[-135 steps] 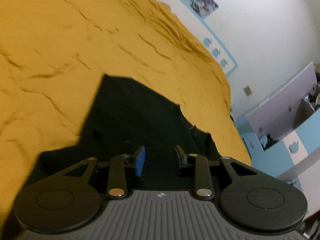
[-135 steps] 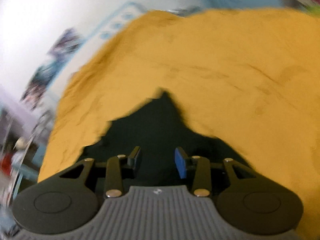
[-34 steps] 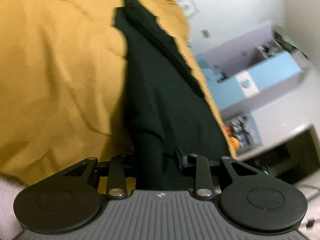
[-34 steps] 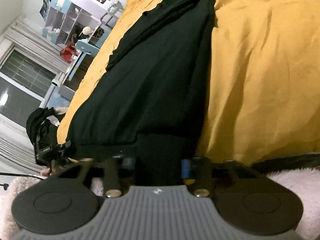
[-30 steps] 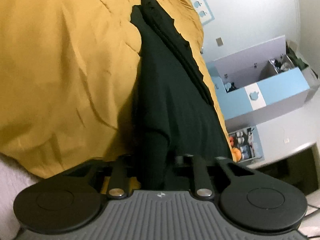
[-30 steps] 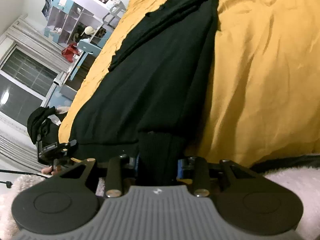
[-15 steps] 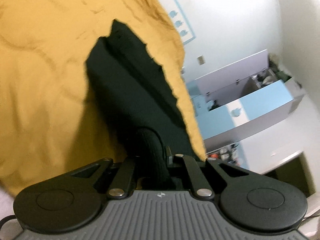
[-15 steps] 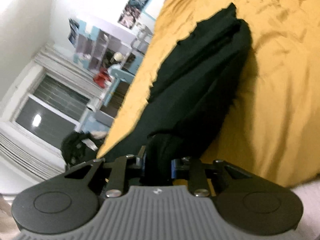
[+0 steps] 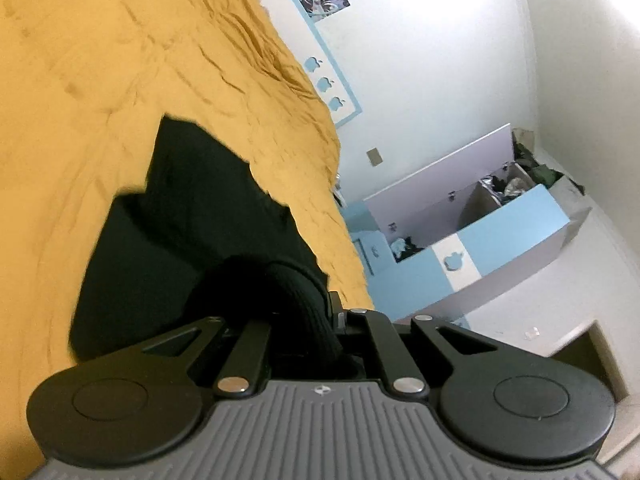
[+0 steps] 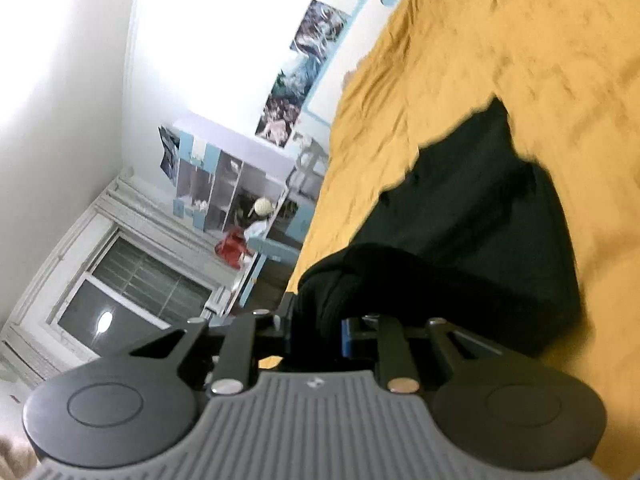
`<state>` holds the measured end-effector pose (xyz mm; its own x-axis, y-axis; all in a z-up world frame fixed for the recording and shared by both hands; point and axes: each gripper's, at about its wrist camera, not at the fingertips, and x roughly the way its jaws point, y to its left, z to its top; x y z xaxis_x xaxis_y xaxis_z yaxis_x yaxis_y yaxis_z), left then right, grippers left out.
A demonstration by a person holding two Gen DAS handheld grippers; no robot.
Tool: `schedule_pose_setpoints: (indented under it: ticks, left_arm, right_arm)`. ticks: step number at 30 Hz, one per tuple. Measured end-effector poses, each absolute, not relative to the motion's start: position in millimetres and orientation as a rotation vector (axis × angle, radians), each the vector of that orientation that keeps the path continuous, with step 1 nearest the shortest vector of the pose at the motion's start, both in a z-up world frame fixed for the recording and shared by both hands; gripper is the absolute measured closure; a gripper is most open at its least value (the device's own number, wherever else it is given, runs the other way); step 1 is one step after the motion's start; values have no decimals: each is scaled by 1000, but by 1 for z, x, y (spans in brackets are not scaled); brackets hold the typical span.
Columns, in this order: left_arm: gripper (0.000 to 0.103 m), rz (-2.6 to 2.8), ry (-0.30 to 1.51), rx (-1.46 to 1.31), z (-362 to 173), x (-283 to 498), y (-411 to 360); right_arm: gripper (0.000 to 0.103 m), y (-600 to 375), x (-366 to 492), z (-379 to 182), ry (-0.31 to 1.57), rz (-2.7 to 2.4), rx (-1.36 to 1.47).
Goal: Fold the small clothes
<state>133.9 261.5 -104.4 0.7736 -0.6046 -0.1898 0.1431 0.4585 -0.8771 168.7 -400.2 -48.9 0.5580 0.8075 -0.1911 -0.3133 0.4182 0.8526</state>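
Left wrist view: both grippers clamped on black knit garment (image 9: 208,216), on mustard-yellow bed cover (image 9: 80,80).
L gripper (image 9: 298,316) & R gripper (image 10: 316,328) fingers each pinch a bunched ribbed edge; rest of garment spreads toward 12 o'clock, lying on bed.

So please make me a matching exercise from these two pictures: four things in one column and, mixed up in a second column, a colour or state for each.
Column 1:
1. left claw
2. bed cover
3. window
4. poster

Column 2:
A. mustard yellow, wrinkled
B. dark glass with a lamp reflection
C. shut on a ribbed edge of the black garment
D. hanging on the white wall

Pairs: 1-C, 2-A, 3-B, 4-D

The right claw is likewise shut on the same black garment.
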Motion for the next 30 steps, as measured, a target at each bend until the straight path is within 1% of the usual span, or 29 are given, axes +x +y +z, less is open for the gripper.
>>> schedule_pose_setpoints:
  ticks: [5,8,13,14,15,16,17,18,20,21,22,23,25,27,28,30]
  left_arm:
    - [96,-476,524,-1008,-108,213,275]
    - [96,-463,548,-969,-114,261,278]
    - [96,-413,594,-998,-145,339,284]
    - [93,-421,629,-995,-153,355,283]
    - [89,-406,686,-1002,-163,371,284]
    - [82,-371,767,-1007,-173,384,287]
    - [80,-303,845,-1018,-182,393,292]
    - [81,-243,891,-1033,-186,395,299]
    - [80,-233,857,-1051,-177,386,315]
    - [80,-232,807,-1047,-165,374,324]
    - [74,-227,756,-1026,-152,363,331]
    - [65,-215,707,-996,-138,350,336]
    - [52,-260,641,-947,-116,326,335]
    - [49,-358,627,-887,-103,304,317]
    - [45,-397,638,-844,-99,296,304]
    - [44,-466,693,-726,-99,287,269]
  right_arm:
    - [88,-388,258,-50,637,716,884]
    - [88,-374,316,-53,643,687,872]
    - [88,-358,398,-84,680,578,860]
    - [88,-356,411,-92,691,544,857]
    - [85,-355,426,-102,719,500,860]
    - [77,-355,437,-113,758,452,883]
    - [72,-356,445,-122,797,405,907]
    - [70,-358,450,-129,812,337,913]
    - [67,-364,447,-126,773,298,890]
    - [60,-367,443,-122,746,311,888]
    - [55,-368,438,-117,728,329,877]
    - [52,-368,432,-109,714,342,849]
    - [52,-361,413,-91,657,392,789]
    - [52,-350,396,-79,648,471,722]
    - [52,-339,390,-73,659,506,661]
    - [51,-314,372,-70,713,586,483]
